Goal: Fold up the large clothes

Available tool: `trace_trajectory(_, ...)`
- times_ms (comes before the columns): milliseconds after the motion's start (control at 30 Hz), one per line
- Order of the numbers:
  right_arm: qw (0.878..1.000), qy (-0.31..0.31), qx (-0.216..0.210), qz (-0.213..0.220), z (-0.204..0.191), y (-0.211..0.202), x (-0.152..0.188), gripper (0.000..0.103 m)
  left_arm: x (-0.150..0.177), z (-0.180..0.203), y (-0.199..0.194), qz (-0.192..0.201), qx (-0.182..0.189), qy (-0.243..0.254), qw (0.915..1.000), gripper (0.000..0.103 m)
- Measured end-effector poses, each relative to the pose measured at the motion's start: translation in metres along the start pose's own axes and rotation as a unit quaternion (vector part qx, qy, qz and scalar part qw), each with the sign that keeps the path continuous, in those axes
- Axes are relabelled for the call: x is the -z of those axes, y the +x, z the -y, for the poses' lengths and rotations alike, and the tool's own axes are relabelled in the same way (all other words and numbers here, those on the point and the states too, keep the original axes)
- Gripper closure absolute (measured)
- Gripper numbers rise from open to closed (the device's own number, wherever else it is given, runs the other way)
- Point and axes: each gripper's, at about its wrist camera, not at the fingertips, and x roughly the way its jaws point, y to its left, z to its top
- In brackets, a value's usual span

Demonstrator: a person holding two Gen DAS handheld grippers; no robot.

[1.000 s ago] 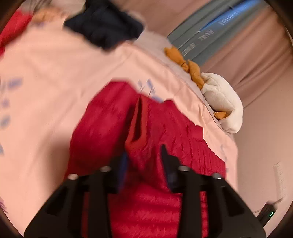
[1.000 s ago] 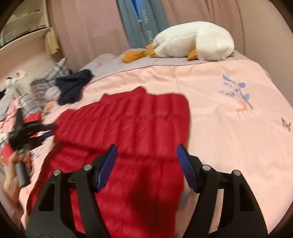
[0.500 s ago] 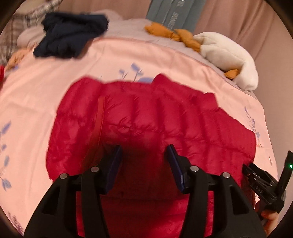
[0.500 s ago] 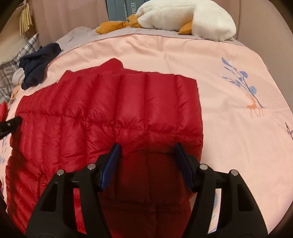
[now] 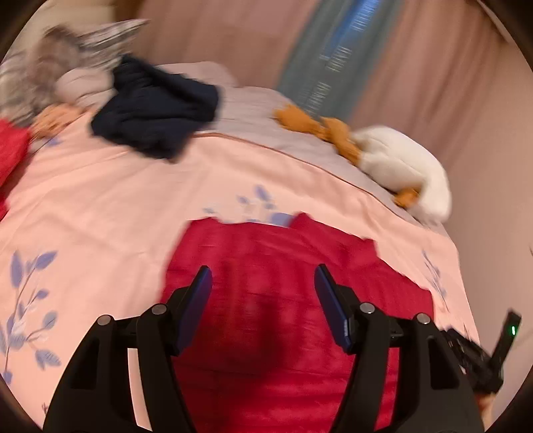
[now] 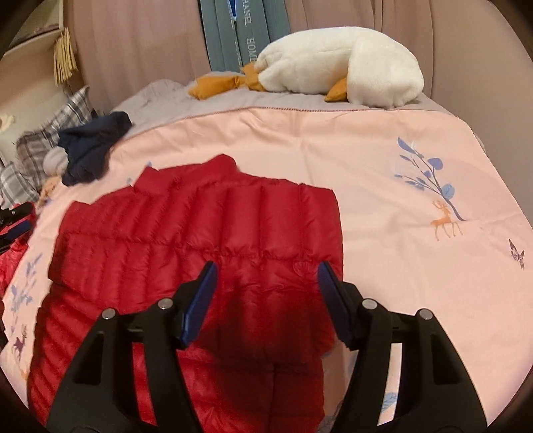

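A red quilted down jacket lay spread flat on the pink bedspread near the front edge of the bed, its collar pointing toward the far side and a folded layer lying across its upper part. The right gripper hovered above the jacket's right half with its blue-padded fingers spread wide and nothing between them; its shadow fell on the quilting just below. The left gripper hung over the same jacket from the other side, its jaws likewise parted and empty; that view was blurred by motion, so whether its fingers touched the fabric could not be told. A white plush goose with orange feet rested on the grey sheet at the far edge of the bed, well apart from the jacket. A crumpled navy garment sat at the far left of the bedspread beside plaid pillows. A second red cloth showed at the left margin. Pink curtains hung behind the bed, with a teal panel between them. The bedspread carried a printed blue tree and orange deer to the right of the jacket.
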Motion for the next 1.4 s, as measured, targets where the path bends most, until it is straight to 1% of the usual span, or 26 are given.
trace_trajectory(33, 1.000, 0.001, 0.002, -0.004, -0.001, 0.003, 0.001, 0.039, 0.003, 0.010, 0.005, -0.011, 0.007, 0.016, 0.9998, 0.039)
trace_trajectory(100, 1.000, 0.003, 0.005, -0.017, -0.002, 0.013, 0.005, 0.039, 0.012, 0.029, 0.026, -0.042, 0.009, 0.046, 0.9980, 0.039)
trace_trajectory(167, 0.999, 0.006, 0.009, -0.041, -0.003, 0.028, 0.012, 0.039, 0.027, 0.040, 0.048, -0.070, -0.009, 0.065, 0.9954, 0.043)
trace_trajectory(233, 0.998, -0.006, 0.020, -0.060, -0.006, 0.041, 0.019, 0.039, 0.041, 0.041, 0.070, -0.103, -0.023, 0.068, 0.9921, 0.044)
trace_trajectory(267, 0.998, -0.011, 0.022, -0.064, -0.008, 0.045, 0.022, 0.039, 0.050, 0.040, 0.083, -0.121, -0.037, 0.069, 0.9895, 0.044)
trace_trajectory(300, 0.997, -0.012, 0.024, -0.067, -0.008, 0.049, 0.024, 0.038, 0.055, 0.039, 0.089, -0.128, -0.040, 0.071, 0.9884, 0.044)
trace_trajectory(367, 0.997, -0.010, 0.023, -0.070, -0.008, 0.053, 0.026, 0.037, 0.060, 0.039, 0.093, -0.128, -0.044, 0.082, 0.9873, 0.043)
trace_trajectory(433, 0.997, -0.006, 0.019, -0.072, -0.006, 0.052, 0.026, 0.036, 0.058, 0.038, 0.091, -0.131, -0.038, 0.076, 0.9877, 0.043)
trace_trajectory(500, 0.997, 0.008, 0.016, -0.069, -0.004, 0.042, 0.026, 0.036, 0.053, 0.030, 0.080, -0.134, -0.020, 0.050, 0.9895, 0.043)
trace_trajectory(533, 0.998, 0.017, 0.009, -0.063, -0.003, 0.033, 0.027, 0.036, 0.053, 0.027, 0.071, -0.134, -0.009, 0.038, 0.9902, 0.040)
trace_trajectory(600, 0.998, 0.030, -0.017, -0.044, 0.000, 0.004, 0.032, 0.032, 0.056, 0.020, 0.042, -0.126, 0.008, 0.024, 0.9917, 0.031)
trace_trajectory(633, 0.999, 0.031, -0.022, -0.035, 0.001, -0.010, 0.036, 0.029, 0.060, 0.017, 0.026, -0.121, 0.014, 0.023, 0.9923, 0.024)
trace_trajectory(667, 0.999, 0.029, -0.024, -0.029, 0.002, -0.028, 0.044, 0.025, 0.066, 0.012, 0.006, -0.113, 0.024, 0.025, 0.9930, 0.019)
trace_trajectory(733, 0.999, 0.021, -0.025, -0.032, 0.005, -0.057, 0.062, 0.023, 0.081, 0.001, -0.034, -0.108, 0.034, 0.024, 0.9933, 0.012)
trace_trajectory(767, 0.999, 0.021, -0.025, -0.035, 0.008, -0.068, 0.070, 0.022, 0.089, -0.005, -0.047, -0.108, 0.037, 0.019, 0.9933, 0.010)
trace_trajectory(800, 0.999, 0.025, -0.028, -0.039, 0.012, -0.082, 0.081, 0.019, 0.097, -0.011, -0.061, -0.110, 0.044, 0.014, 0.9929, 0.010)
trace_trajectory(867, 0.997, 0.041, -0.043, -0.048, 0.020, -0.106, 0.103, 0.017, 0.120, -0.026, -0.090, -0.115, 0.051, 0.004, 0.9921, 0.010)
trace_trajectory(933, 0.995, 0.059, -0.060, -0.061, 0.029, -0.128, 0.127, 0.017, 0.144, -0.041, -0.113, -0.120, 0.057, -0.009, 0.9911, 0.010)
trace_trajectory(967, 0.994, 0.065, -0.063, -0.065, 0.031, -0.138, 0.139, 0.017, 0.159, -0.052, -0.125, -0.123, 0.066, -0.026, 0.9899, 0.010)
trace_trajectory(1067, 0.991, 0.084, -0.072, -0.073, 0.038, -0.159, 0.167, 0.017, 0.189, -0.072, -0.149, -0.125, 0.082, -0.058, 0.9872, 0.010)
trace_trajectory(1133, 0.988, 0.102, -0.084, -0.078, 0.041, -0.167, 0.182, 0.017, 0.204, -0.080, -0.157, -0.129, 0.093, -0.074, 0.9845, 0.010)
trace_trajectory(1167, 0.986, 0.111, -0.091, -0.079, 0.041, -0.171, 0.189, 0.017, 0.214, -0.085, -0.161, -0.133, 0.106, -0.090, 0.9814, 0.010)
trace_trajectory(1200, 0.985, 0.121, -0.096, -0.079, 0.041, -0.174, 0.196, 0.017, 0.216, -0.088, -0.160, -0.137, 0.109, -0.095, 0.9799, 0.010)
trace_trajectory(1300, 0.983, 0.133, -0.096, -0.077, 0.038, -0.180, 0.208, 0.017, 0.232, -0.093, -0.163, -0.142, 0.105, -0.101, 0.9790, 0.010)
trace_trajectory(1400, 0.980, 0.143, -0.105, -0.086, 0.035, -0.176, 0.216, 0.017, 0.240, -0.096, -0.161, -0.153, 0.110, -0.105, 0.9764, 0.010)
